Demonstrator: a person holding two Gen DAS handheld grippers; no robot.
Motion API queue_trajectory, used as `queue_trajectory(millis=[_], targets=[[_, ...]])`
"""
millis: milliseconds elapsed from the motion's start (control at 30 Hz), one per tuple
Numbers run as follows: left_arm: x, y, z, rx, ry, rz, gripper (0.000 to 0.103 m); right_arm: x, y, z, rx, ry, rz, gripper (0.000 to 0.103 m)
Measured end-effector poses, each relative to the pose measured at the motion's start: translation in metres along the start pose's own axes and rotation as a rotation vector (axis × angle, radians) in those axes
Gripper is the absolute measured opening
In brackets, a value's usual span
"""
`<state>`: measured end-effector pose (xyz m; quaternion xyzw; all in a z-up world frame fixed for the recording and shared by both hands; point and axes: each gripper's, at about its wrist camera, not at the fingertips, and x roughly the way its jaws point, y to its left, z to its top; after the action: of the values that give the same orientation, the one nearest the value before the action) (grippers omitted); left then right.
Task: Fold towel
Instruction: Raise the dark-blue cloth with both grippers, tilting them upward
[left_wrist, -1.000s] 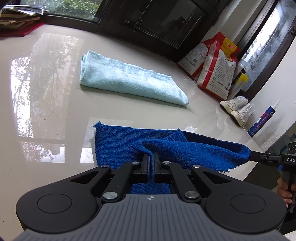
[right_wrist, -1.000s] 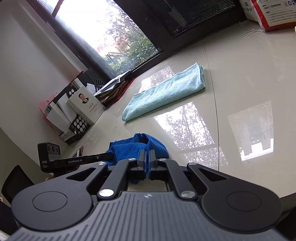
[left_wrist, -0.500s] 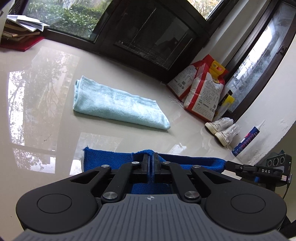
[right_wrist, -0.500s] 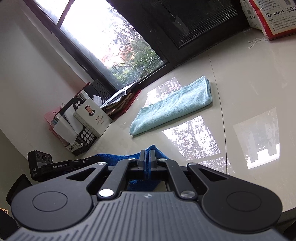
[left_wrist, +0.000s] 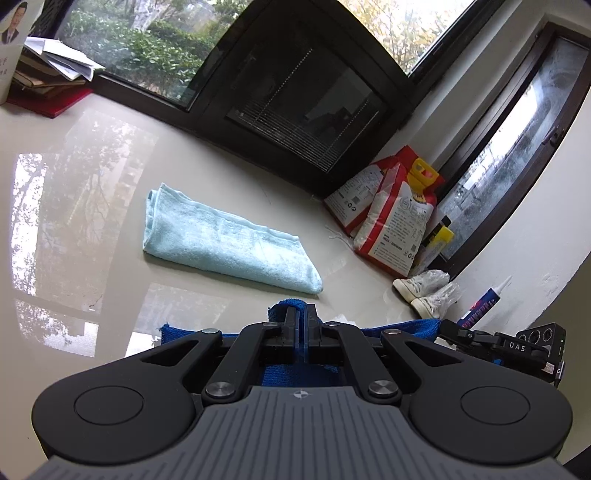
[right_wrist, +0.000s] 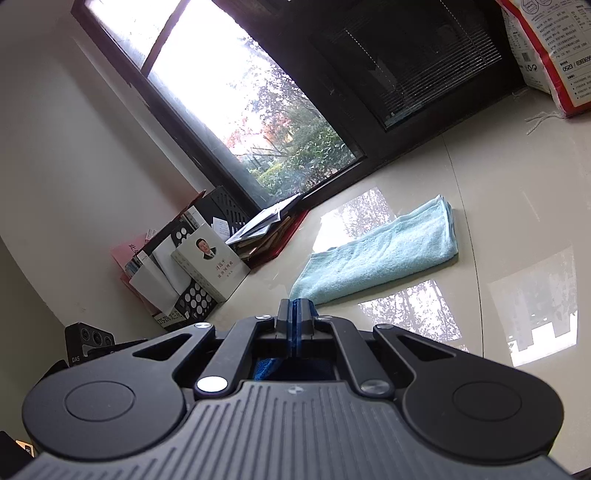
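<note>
Left gripper: your left gripper is clamped tight on the blue towel, a little tuft of cloth poking up past the fingertips.
Right gripper: same deal, your right gripper is pinched closed on the blue towel, just a thin blue strip showing between the pads.
Blue towel: it's strung between your two tools, up off the floor. In the left view the top edge runs sideways from a loose corner on the left over to the other tool's nose on the right. Most of it hangs below, hidden behind the gripper bodies, so can't tell how the lower part sits.
Other tool in view: from the right wrist you only catch the left tool's black camera block at the lower left.
Floor: glossy cream floor with window reflections all over it.
Light blue towel: light blue towel lies folded flat on the floor, well past the blue one, not touching it.
Right side stuff: white sneakers and a sealant tube by the wall, red and white bags in the corner behind them.
Left side stuff: stack of books and papers against the wall, under the window.
</note>
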<state>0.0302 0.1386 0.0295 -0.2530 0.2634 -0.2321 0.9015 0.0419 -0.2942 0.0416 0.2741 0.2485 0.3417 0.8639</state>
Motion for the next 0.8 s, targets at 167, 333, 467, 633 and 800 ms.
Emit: queue_trajectory(millis=[167,333,467,633,800], targets=[[-0.010,-0.010,0.019,0.014,-0.044,0.014,0.002,0.000,0.011,0.016,-0.034,-0.036,0.027,0.002],[-0.016,-0.023,0.039,0.024,-0.091,0.020,0.002,-0.002,0.022,0.033,-0.054,-0.092,0.070,0.002],[-0.017,-0.036,0.054,0.048,-0.128,0.010,0.002,-0.002,0.029,0.046,-0.065,-0.134,0.094,0.002],[-0.008,-0.043,0.072,0.055,-0.157,0.028,0.002,0.003,0.036,0.067,-0.089,-0.175,0.091,0.002],[0.006,-0.046,0.088,0.026,-0.196,0.017,0.002,0.011,0.037,0.086,-0.114,-0.200,0.081,0.002]])
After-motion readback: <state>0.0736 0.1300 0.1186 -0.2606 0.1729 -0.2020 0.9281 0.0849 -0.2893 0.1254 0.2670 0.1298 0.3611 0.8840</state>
